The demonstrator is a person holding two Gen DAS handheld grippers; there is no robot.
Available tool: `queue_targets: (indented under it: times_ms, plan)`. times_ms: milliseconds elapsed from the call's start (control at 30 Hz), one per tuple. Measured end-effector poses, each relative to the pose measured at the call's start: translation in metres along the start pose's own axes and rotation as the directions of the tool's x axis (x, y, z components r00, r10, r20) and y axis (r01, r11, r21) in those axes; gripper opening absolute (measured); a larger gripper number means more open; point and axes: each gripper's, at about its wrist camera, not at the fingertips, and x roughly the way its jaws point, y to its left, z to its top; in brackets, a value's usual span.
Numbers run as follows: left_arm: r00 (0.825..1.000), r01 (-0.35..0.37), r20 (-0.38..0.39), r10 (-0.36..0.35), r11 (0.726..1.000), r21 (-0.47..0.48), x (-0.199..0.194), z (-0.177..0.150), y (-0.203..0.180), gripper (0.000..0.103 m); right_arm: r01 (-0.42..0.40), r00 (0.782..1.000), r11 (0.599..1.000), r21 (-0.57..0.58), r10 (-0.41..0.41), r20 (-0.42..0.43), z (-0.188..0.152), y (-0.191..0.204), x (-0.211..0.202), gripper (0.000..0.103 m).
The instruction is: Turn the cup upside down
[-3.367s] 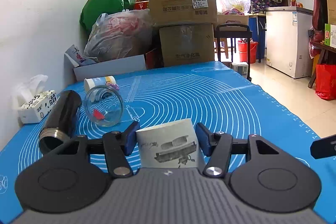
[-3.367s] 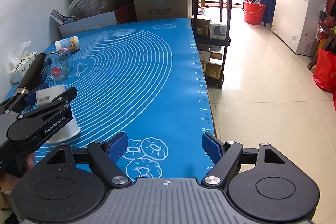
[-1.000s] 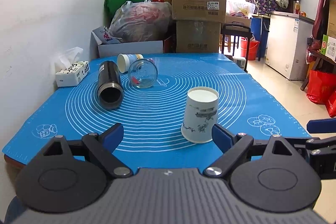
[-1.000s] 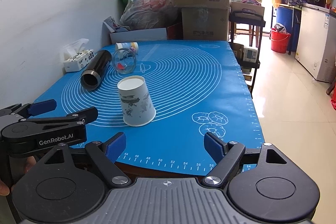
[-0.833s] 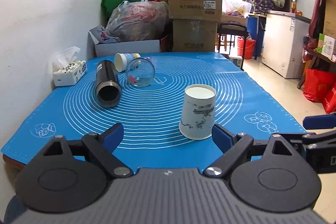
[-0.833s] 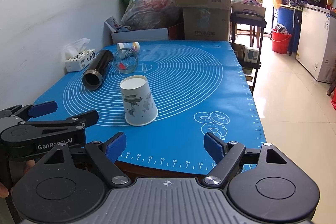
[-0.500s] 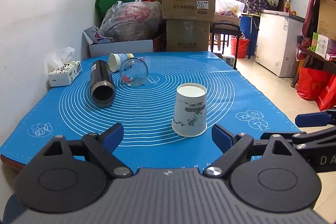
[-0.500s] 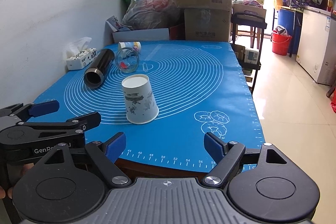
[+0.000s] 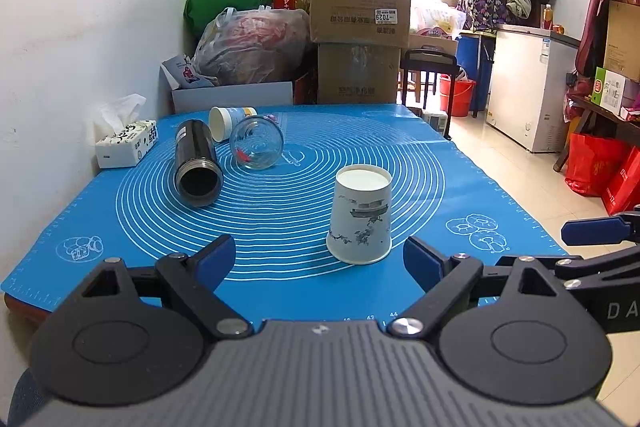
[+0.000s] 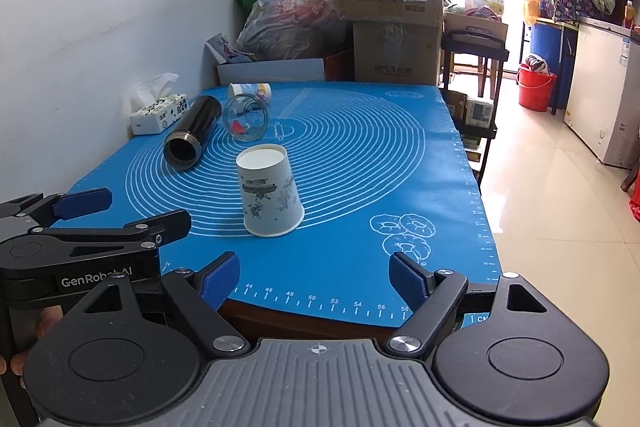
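Observation:
A white paper cup (image 9: 361, 214) with a grey ink print stands upside down, rim down, on the blue mat (image 9: 420, 163). It also shows in the right wrist view (image 10: 269, 195). My left gripper (image 9: 319, 261) is open and empty, held back near the table's front edge, well short of the cup. My right gripper (image 10: 314, 278) is open and empty, also at the front edge. The left gripper (image 10: 104, 211) shows from the side in the right wrist view.
A black flask (image 9: 196, 163), a glass jar (image 9: 256, 148) and a second paper cup (image 9: 226, 117) lie on their sides at the back left. A tissue box (image 9: 126, 148) sits by the wall. Cardboard boxes (image 9: 360, 7) and bags stand behind the table.
My left gripper has let go of the cup, which now stands upside down on the mat. Both grippers have drawn back toward the table's front edge.

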Motion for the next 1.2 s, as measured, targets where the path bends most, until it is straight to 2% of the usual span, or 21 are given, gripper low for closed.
queue_targets:
  times_ms: [600,1200]
  plan:
    - [1.0,-0.003,0.024,0.003,1.0,0.0,-0.007,0.001,-0.002,0.09,-0.001,0.998,1.0,-0.026,0.002,0.059,-0.001,0.003,-0.011,0.083]
    - [1.0,-0.006,0.026,0.006,1.0,-0.001,-0.006,0.001,-0.002,0.09,0.001,0.999,1.0,-0.026,0.0,0.055,-0.003,0.003,-0.01,0.083]
